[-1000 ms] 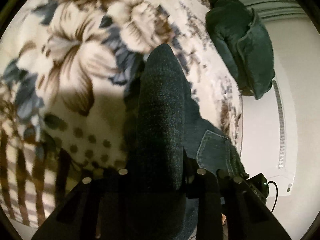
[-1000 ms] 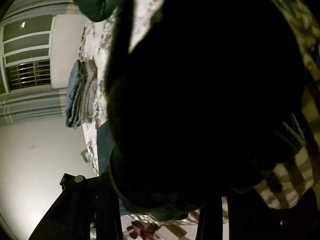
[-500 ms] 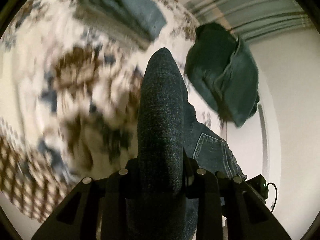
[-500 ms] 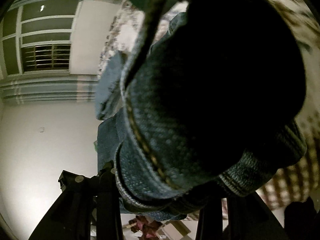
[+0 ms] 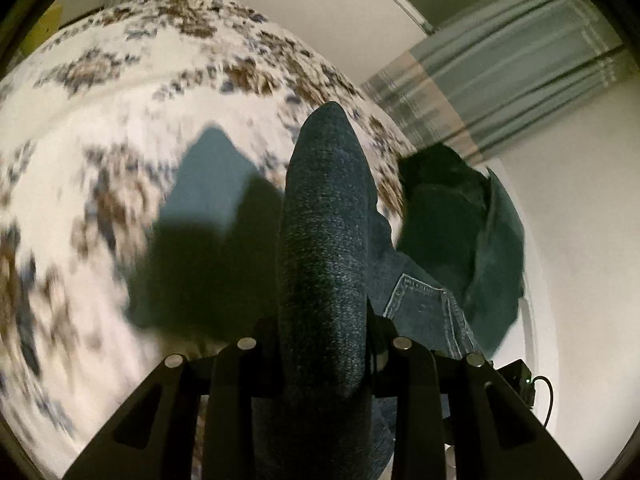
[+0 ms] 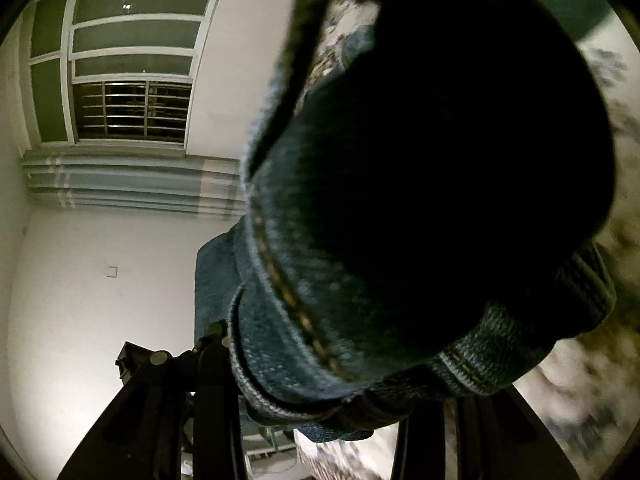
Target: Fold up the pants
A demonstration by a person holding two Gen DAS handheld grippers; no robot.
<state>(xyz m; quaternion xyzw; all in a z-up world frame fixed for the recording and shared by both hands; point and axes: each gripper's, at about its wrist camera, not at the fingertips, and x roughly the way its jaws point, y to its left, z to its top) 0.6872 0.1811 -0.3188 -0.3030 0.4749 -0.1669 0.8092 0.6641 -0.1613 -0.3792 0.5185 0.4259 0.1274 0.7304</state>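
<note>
Left gripper (image 5: 324, 360): black jaws clamped on a thick rounded fold of dark denim, which fills the gap between them and rises toward 12 o'clock.
Right gripper (image 6: 320, 396): black jaws closed on a bunched denim hem — ribbed edge, tan topstitching running along the seam.
Jeans (image 5: 324, 248): dark blue, coarse-woven, lifted clear of the bed by both claws; in the left wrist view a stitched back pocket (image 5: 420, 304) shows at 4 o'clock of the fold. In the right wrist view the cloth bulges into a dark, shadowed mass filling the upper right.
Bedspread (image 5: 100, 128): cream, fuzzy, with brown and blue floral blotches, blurred.
Folded cloth (image 5: 208, 184): flat blue-grey shape lying on the bedspread at 10 o'clock of the fold, partly in shadow.
Dark green heap (image 5: 472, 232): rumpled fabric at 2 o'clock, at the bed's edge.
Curtain (image 5: 500, 80): striped grey-blue — farthest, by a white wall.
Window (image 6: 120, 60): barred, white-framed, at 10 o'clock in the right wrist view.
</note>
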